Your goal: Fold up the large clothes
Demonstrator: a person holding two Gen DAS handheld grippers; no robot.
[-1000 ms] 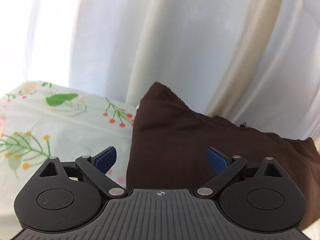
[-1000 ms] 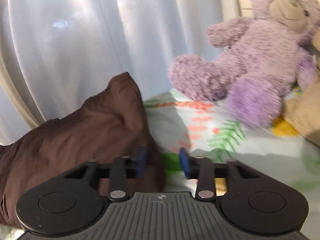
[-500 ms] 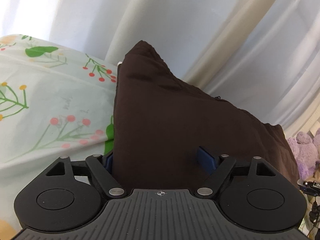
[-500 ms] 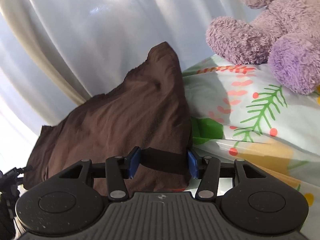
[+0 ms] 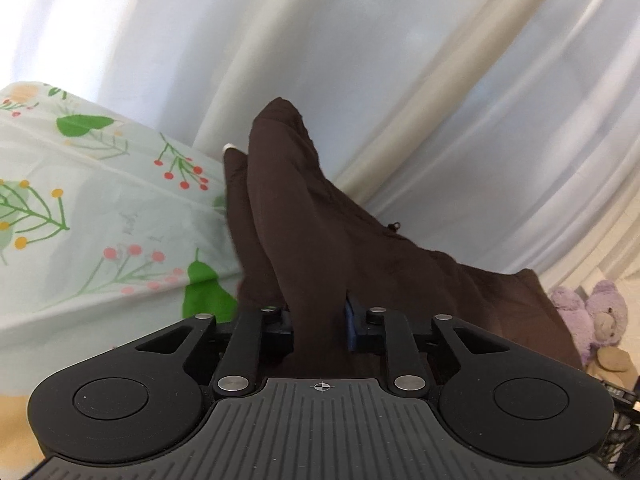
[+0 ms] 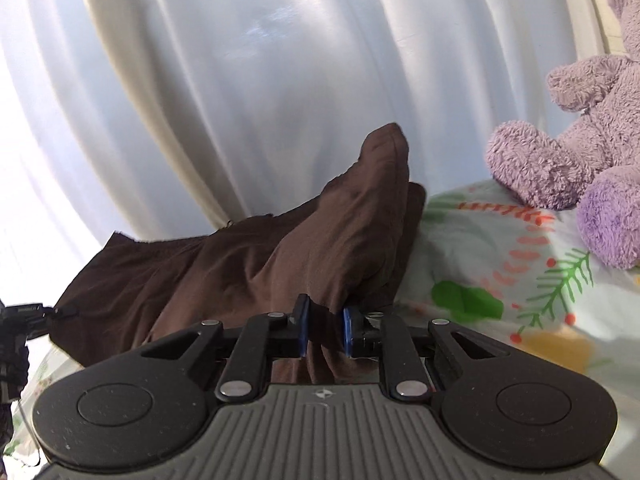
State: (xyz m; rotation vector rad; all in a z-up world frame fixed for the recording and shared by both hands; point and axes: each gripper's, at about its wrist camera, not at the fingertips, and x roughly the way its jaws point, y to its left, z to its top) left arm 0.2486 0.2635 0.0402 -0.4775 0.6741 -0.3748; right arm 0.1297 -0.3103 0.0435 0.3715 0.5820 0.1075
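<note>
White curtains (image 5: 400,60) fill the far side of the room, hanging in long folds with a cream strip running through them. Below them, a pale sheet (image 5: 100,208) printed with green leaves and red berries covers what looks like a bed. It shows on the left in the left wrist view and on the right in the right wrist view (image 6: 500,264).

On that sheet lies the brown garment (image 5: 360,264), bunched up and pulled into a peak against the curtains; its near edges rise off the sheet toward both cameras.

Far right sits a purple teddy (image 6: 580,168), legs resting on the sheet, near the garment but apart from it.

Now the grips. The left hand-held gripper (image 5: 320,330) is closing, pads pinching a fold of the garment's left edge. The right hand-held gripper (image 6: 323,334) is closing too, blue pads nipping the garment's right edge (image 6: 304,240).
</note>
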